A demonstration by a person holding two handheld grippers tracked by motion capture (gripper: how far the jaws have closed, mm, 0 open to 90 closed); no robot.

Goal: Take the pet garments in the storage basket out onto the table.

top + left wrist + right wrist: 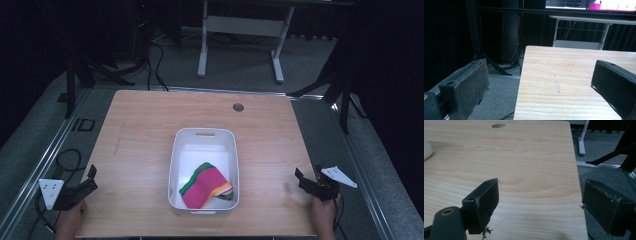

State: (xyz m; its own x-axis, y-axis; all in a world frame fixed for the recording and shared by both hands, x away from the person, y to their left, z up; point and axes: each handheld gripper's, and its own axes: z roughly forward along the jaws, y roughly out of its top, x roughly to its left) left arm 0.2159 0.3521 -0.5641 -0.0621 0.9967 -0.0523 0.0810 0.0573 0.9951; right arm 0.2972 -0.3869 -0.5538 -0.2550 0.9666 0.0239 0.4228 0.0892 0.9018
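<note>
A white plastic bin (174, 165) stands on the middle of the wooden table (140, 125). Inside it lies a folded cloth (206, 186), pink with green, yellow and orange edges, toward the near right corner. My left gripper (91, 177) is held at the table's near left edge, open, with nothing between its jaws (541, 82). At the near right edge my right gripper (308, 179) is open too, its jaws empty over bare wood (539, 197). Both stay well apart from the bin.
A round cable hole (238, 107) sits near the table's far edge. A white bin corner (427, 148) shows at the left of the right gripper view. Behind the table stand a white-legged desk (202, 50), black stands and cables on grey floor.
</note>
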